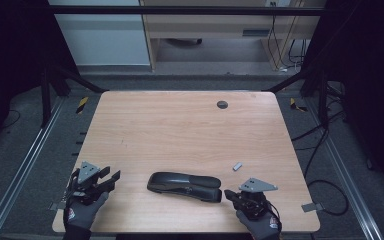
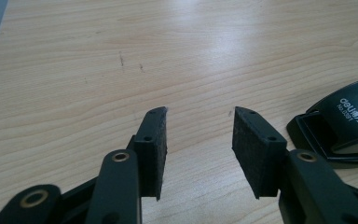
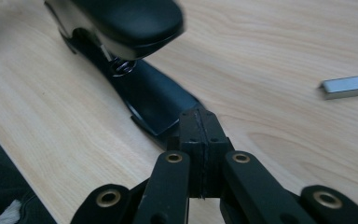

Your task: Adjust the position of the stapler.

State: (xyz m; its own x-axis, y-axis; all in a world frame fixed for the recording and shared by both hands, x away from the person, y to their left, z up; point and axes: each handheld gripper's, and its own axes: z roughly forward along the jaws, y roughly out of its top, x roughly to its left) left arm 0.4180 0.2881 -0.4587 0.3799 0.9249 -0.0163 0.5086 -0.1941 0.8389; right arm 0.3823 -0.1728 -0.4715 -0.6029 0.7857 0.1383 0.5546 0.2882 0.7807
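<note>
The right gripper (image 1: 228, 196) is at the near edge of the light wooden tabletop (image 1: 180, 125), in a gloved hand. Its fingers (image 3: 200, 135) are pressed flat together with nothing between them. Their tips sit right at the back end of the long black plastic and metal stapler (image 1: 184, 186). I cannot tell if they touch it.

The left gripper (image 1: 111, 179) is near the same edge, well apart from the stapler's other end. Its fingers (image 2: 154, 149) are spread a little, and bare wood shows between them.

The stapler lies flat near the front middle of the tabletop, between the two grippers. I think it is hard and a bit heavy for its size. Its smooth rounded top (image 3: 126, 23) looks slippery, so the fingers could slide off it. The top arm is lifted on a spring (image 3: 121, 67), so a squeeze from above and below would likely push it down. The best place to hold it may be across its two long sides, near the middle. The flat base plate (image 3: 154, 100) is thin and low, so it would be hard to pinch.

A little farther off to the right lies a small silver metal bar of staples (image 1: 237, 166). It is clear of the stapler but could get knocked. Far back there is a small round dark hole cap (image 1: 222, 104). Nothing stands in the way.
</note>
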